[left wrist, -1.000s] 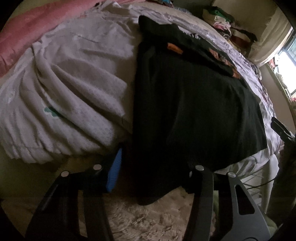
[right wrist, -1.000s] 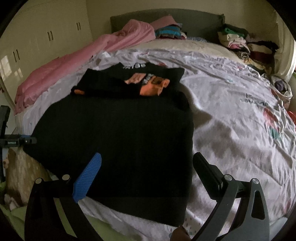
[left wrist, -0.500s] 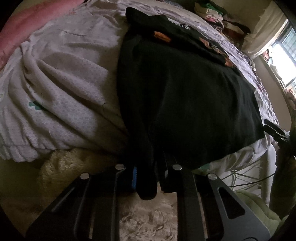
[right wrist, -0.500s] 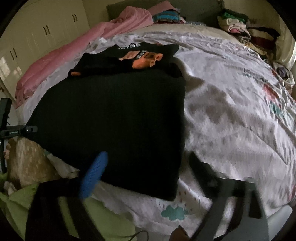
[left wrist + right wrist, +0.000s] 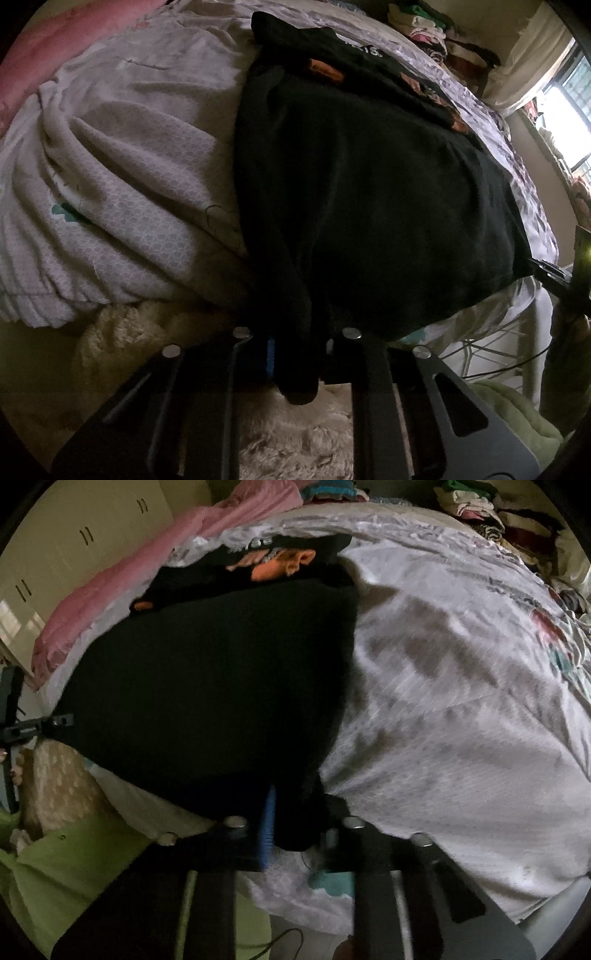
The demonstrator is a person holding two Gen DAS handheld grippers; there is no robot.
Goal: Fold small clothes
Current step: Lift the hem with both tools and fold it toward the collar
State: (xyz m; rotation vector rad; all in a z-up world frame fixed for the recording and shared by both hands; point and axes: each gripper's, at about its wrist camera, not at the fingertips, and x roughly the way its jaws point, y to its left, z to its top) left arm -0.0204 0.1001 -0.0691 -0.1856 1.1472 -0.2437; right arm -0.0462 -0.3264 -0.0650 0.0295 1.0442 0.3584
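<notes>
- Fabric slipping is the first thing I am worrying about: the left gripper (image 5: pixel 295 354) is pinching only a narrow twisted tail of the black garment (image 5: pixel 369 206), so a quick lift could be pulling that corner free.
- The right gripper (image 5: pixel 295 827) is squeezing the opposite near corner of the same garment, its fingers together on the cloth; the picture is blurred there, so I cannot tell how much cloth is sitting between them.
- Both sets of fingers are clamped on black cloth, with nothing else showing between them.
- The white quilt (image 5: pixel 461 701) is bunching right beside the right-hand corner, so it could be getting snagged and dragged along.
- The garment is lying spread on the bed, its near hem hanging over the bed edge above the shaggy rug (image 5: pixel 295 435).
- Its long axis is running from that near hem away toward the orange print (image 5: pixel 284 565) at its far end, so it is pointing toward the head of the bed.
- Uneven lifting of the two corners would probably be skewing the fold.
</notes>
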